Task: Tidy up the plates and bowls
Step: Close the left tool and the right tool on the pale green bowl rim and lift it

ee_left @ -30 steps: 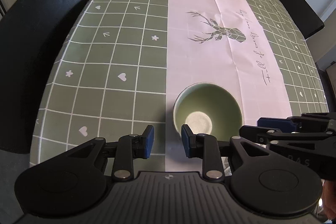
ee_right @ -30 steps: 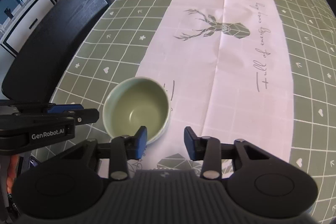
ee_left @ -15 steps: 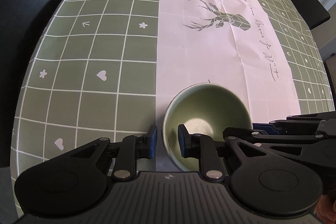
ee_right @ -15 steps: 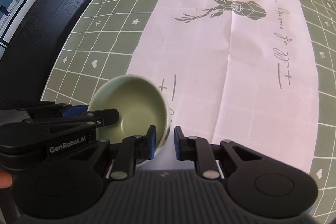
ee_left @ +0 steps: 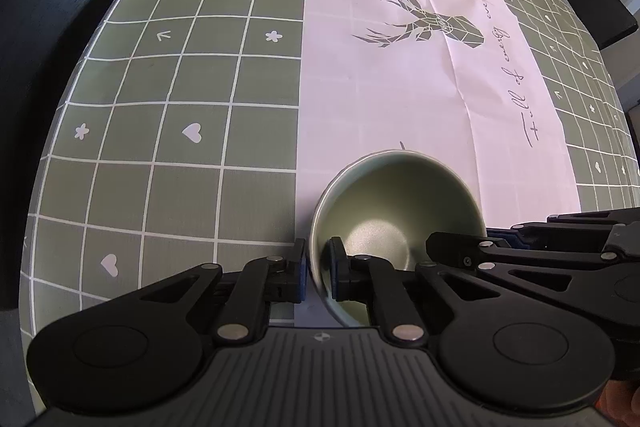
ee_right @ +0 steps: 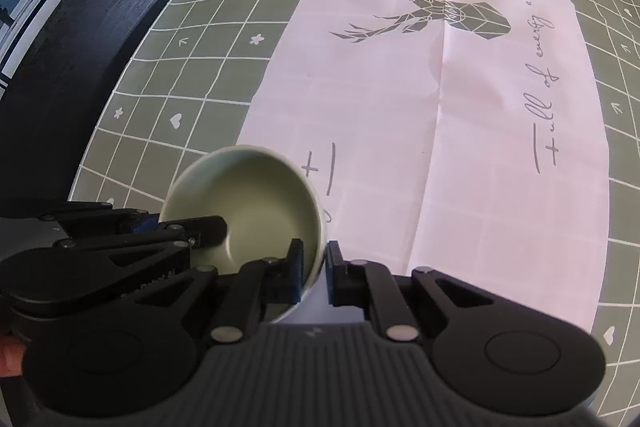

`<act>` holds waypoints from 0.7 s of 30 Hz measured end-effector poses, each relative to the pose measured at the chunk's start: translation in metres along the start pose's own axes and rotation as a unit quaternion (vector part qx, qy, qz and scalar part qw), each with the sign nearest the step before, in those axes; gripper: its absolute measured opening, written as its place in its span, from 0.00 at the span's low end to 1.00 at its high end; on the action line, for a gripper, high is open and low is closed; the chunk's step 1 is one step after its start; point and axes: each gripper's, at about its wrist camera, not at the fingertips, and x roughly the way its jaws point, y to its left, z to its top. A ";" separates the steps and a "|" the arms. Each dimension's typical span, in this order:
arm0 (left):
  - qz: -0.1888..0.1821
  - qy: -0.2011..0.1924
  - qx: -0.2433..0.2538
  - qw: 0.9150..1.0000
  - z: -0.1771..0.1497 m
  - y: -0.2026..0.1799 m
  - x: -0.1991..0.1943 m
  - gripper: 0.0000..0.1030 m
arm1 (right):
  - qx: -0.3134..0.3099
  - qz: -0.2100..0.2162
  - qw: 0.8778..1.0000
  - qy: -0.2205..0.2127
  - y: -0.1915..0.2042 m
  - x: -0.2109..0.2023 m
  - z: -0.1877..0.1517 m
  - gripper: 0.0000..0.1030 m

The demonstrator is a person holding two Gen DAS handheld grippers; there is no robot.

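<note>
Left gripper: fingers closed down to a wall's thickness on the left rim of the green bowl, one pad outside, one inside. They've just finished closing, rim between them.

Bowl sits upright on the bench, at the seam where the green checked cloth meets the pale runner, close to the near edge. It's empty.

Right gripper: same pinch on the opposite side of the bowl, inner pad on the inside wall, outer pad on the outside. Also just closed, rim in the gap.

Handling, my read:
- Looks glazed ceramic: rigid, won't give under the pads, chips or breaks if dropped or knocked.
- Glaze is smooth, so a thin rim pinch can slip or pivot; two opposed grips cancel that.
- Moderate weight for its size, nothing inside to slosh.
- Wall flares outward, so pads sit on a slope; keep the lift level, both hands together.
- Rim is the only sensible hold here; the body is too wide for one gripper.
</note>
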 end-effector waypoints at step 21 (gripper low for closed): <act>0.001 -0.031 0.028 0.999 -0.039 -0.059 -0.082 0.09 | -0.001 0.001 1.000 -0.029 -0.009 -0.088 -0.044 0.06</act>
